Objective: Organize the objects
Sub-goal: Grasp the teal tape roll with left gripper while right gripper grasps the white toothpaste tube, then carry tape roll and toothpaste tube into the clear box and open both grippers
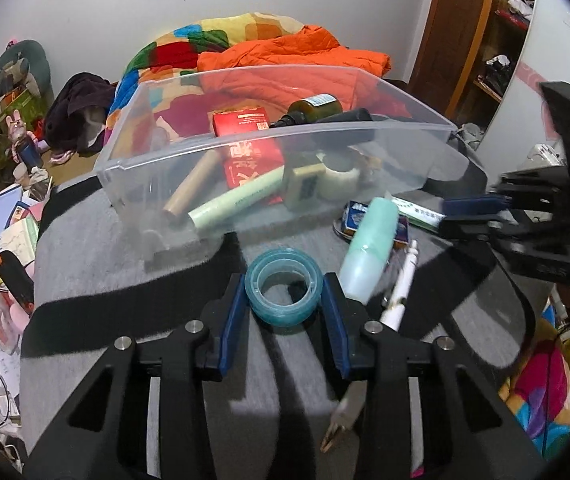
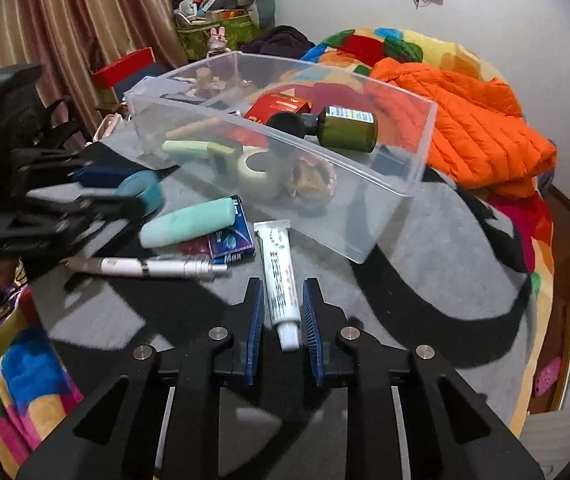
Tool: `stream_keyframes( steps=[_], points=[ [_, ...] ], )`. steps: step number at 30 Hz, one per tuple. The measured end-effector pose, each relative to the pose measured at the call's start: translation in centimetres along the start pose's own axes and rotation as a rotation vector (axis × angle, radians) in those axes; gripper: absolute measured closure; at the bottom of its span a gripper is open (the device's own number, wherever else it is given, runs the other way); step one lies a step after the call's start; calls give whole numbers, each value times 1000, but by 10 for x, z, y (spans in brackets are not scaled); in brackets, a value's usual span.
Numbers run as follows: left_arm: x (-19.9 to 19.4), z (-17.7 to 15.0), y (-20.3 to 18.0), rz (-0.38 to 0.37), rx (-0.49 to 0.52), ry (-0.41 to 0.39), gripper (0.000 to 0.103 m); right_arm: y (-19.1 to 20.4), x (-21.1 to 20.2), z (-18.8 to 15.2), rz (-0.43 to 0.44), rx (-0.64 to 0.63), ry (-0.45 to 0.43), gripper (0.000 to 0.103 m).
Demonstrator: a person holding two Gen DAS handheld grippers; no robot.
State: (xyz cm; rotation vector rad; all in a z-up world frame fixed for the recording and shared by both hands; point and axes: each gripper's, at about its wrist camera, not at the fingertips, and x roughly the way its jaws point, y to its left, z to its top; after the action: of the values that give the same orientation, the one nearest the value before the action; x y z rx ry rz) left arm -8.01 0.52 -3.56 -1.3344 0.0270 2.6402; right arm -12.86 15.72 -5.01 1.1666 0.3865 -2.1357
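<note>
1. One teal tape roll (image 1: pixel 283 286) lies flat on the grey cloth-covered table (image 1: pixel 97 280), just near of the clear plastic bin (image 1: pixel 269 136); one white tube (image 2: pixel 279 276) lies right of it, cap toward the near side.
2. The left gripper (image 1: pixel 283 300) is partly closed around the tape roll, its blue pads (image 1: pixel 237 304) against the roll's two sides.
3. The right gripper (image 2: pixel 283 312) is narrowed about the cap end of the white tube; whether the pads press it I cannot tell.
4. Between the two grippers lie one mint-green bottle (image 2: pixel 189 224), one blue packet (image 2: pixel 231 240) under it and one white-and-silver pen (image 2: pixel 149 267).
5. The bin, on the far side, holds one dark green bottle (image 2: pixel 341 128), one red box (image 2: pixel 281 106), one pale tape roll (image 2: pixel 263 172), one green tube (image 1: pixel 241 202) and one tan stick (image 1: pixel 193 188).
6. An orange jacket (image 2: pixel 465 120) and a patchwork blanket (image 1: pixel 189 44) lie beyond the bin.
</note>
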Motion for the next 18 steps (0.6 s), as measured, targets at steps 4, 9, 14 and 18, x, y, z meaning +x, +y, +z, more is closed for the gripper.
stream_keyframes(
  steps=[4,9,14,18],
  points=[
    [-1,-1,-3,4,9,-2,65,1,12,1,-21,29,-3,83],
    [8,3,0,0,-18,8,64,3,5,-6,-28,63,-20,88],
    [8,3,1,-3,-37,-8,64,7,-20,-12,-29,91,-90,88],
    [-5,7,5,-2,-59,-50,64,7,-45,-6,-25,123,-170,88]
  ],
)
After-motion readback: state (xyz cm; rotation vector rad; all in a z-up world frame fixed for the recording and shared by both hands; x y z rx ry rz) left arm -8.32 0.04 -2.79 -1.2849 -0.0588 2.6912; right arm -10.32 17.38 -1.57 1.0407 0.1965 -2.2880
